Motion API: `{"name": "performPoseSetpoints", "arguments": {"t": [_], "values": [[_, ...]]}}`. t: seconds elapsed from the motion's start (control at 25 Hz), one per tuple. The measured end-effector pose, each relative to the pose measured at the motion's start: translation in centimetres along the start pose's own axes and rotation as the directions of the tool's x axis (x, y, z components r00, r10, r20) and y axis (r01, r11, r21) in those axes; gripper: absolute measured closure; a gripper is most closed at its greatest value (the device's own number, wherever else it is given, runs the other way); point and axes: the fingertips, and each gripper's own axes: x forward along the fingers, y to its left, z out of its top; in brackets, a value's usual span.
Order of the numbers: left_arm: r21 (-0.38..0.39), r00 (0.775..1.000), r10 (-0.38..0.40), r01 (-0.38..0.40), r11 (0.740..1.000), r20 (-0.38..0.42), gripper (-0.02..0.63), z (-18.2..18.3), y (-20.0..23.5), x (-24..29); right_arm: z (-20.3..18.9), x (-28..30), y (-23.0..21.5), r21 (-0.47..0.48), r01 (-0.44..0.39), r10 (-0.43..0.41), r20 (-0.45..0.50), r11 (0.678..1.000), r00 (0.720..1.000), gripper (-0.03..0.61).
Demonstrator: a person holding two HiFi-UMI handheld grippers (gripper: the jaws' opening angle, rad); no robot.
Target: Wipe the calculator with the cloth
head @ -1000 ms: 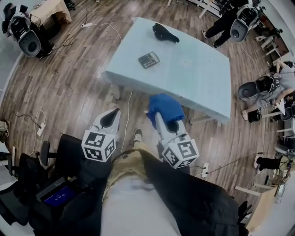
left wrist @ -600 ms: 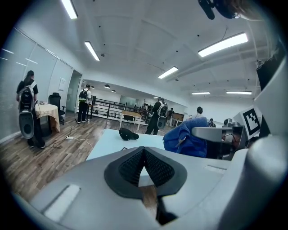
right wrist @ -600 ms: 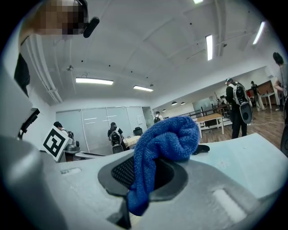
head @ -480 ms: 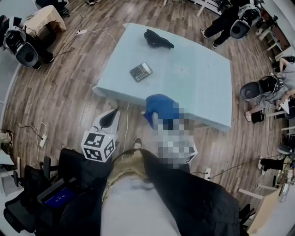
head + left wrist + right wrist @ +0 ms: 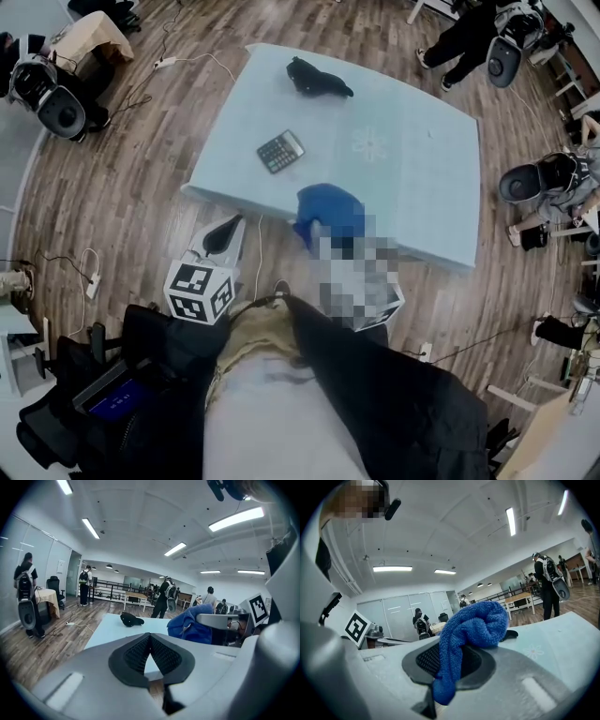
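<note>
left gripper (image 5: 150,654): my fingers here are clenched, tips pressed together, with nothing between them. In the head view I hold it over the wooden floor (image 5: 122,178), just short of the table's near left edge.
right gripper (image 5: 449,660): my fingers are grasping the blue cloth (image 5: 474,619). It bunches in a thick roll above the pads, and one end hangs down between them.
cloth, seen from above: it sits over the near edge of the table (image 5: 422,197), roughly at the middle of that edge.
calculator (image 5: 280,151): it lies flat on the left part of the table, keys up and turned at a slant. It is to the far left of the cloth and apart from it, and neither gripper touches it.
black thing (image 5: 317,79): it rests on the far side of the table, and I cannot tell what it is.
</note>
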Motion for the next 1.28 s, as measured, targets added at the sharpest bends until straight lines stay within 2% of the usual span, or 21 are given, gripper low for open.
{"name": "performPoseSetpoints", "arguments": {"t": [0.44,0.84,1.28], "values": [[-0.028,0.997,0.01,-0.012,1.0,-0.072,0.611,-1.3,1.4,2.2,-2.0,2.3,-1.5,0.059,-0.003,0.006,-0.06,0.998,0.998,0.523],[-0.03,0.99,-0.109,0.106,0.994,-0.085,0.611,0.9,2.5,8.4,-0.9,4.9,-5.4,0.058,0.119,-0.114,-0.084,0.991,0.99,0.523],[-0.066,0.983,-0.141,0.134,0.989,-0.119,0.611,3.2,9.6,13.2,1.2,13.7,-6.6,0.058,0.152,-0.145,-0.106,0.987,0.984,0.523]]}}
